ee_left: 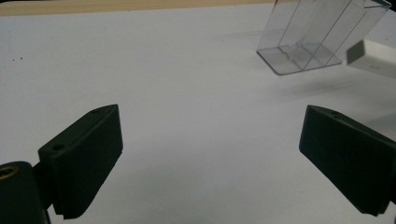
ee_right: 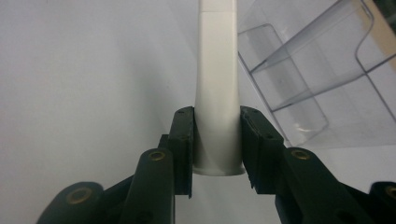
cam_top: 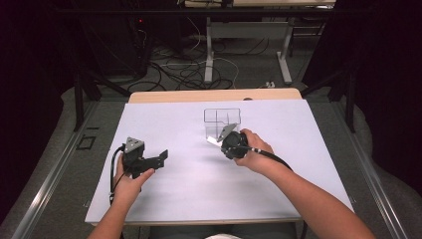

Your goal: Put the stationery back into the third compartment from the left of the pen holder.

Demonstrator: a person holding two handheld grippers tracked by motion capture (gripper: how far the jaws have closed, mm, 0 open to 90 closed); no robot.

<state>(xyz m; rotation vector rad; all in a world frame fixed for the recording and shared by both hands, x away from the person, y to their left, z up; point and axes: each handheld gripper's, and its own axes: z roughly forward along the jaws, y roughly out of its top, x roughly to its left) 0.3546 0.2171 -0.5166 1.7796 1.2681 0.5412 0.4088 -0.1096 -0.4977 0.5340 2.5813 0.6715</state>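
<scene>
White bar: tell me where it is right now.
The white bar is clamped between the right gripper's jaws, just left of the clear divided container in the right gripper view, above the white table.

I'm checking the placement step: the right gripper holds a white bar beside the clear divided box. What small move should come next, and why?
Probably carry the white bar over the clear box and tip it upright: the right gripper clamps it just beside the box's open compartments, while the left gripper rests open, apart.
</scene>
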